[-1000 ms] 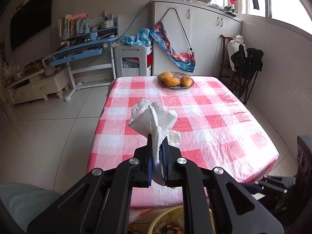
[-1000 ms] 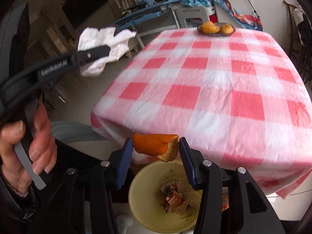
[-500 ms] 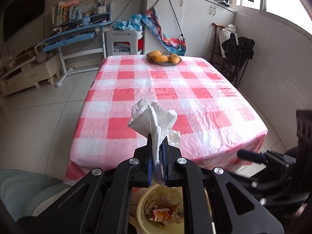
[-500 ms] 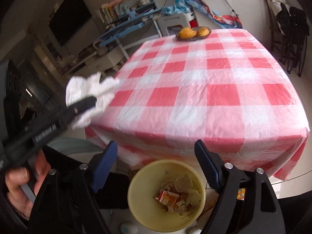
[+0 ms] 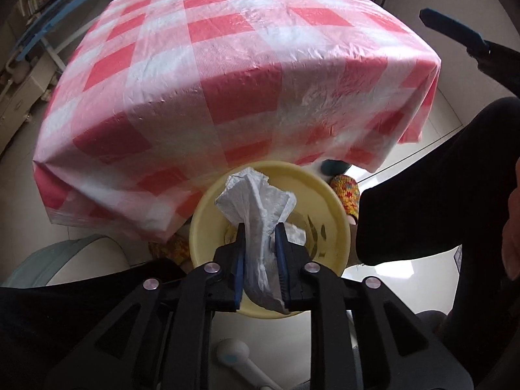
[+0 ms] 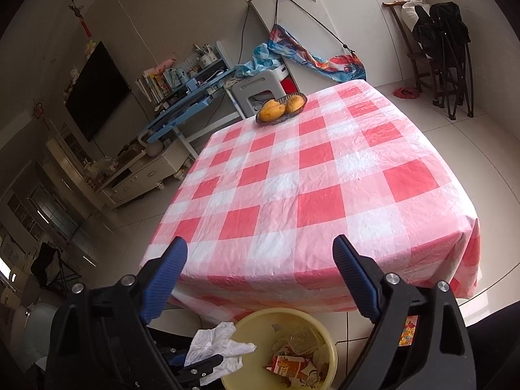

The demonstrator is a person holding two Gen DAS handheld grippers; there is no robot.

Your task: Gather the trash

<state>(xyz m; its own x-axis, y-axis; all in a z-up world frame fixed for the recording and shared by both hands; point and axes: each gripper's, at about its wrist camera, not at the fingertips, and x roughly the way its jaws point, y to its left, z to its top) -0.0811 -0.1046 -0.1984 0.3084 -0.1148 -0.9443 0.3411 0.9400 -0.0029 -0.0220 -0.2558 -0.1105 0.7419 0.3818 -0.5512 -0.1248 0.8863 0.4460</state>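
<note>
A crumpled white tissue [image 5: 260, 201] stands between the fingers of my left gripper [image 5: 260, 237], which is shut on it directly over the round yellow bin [image 5: 328, 195] on the floor by the table's near edge. In the right wrist view the same tissue [image 6: 217, 351] hangs at the bin's left rim [image 6: 247, 325]. Paper scraps and peel [image 6: 292, 357] lie inside. My right gripper [image 6: 260, 276] is open and holds nothing, raised above the bin and facing the table. One of its blue fingers [image 5: 451, 29] shows at the upper right of the left wrist view.
The table with the red-and-white checked cloth [image 6: 325, 178] carries a bowl of yellow fruit [image 6: 281, 109] at its far end. A person's dark sleeve [image 5: 438, 195] is right of the bin. Knitted slippers [image 5: 344, 191], a pale green seat [image 5: 65, 260] and a white floor object [image 5: 234, 357] surround it.
My left gripper has come down from table height to just over the bin, its jaws a little wider around the tissue. My right gripper dropped the orange peel and has risen, open.
</note>
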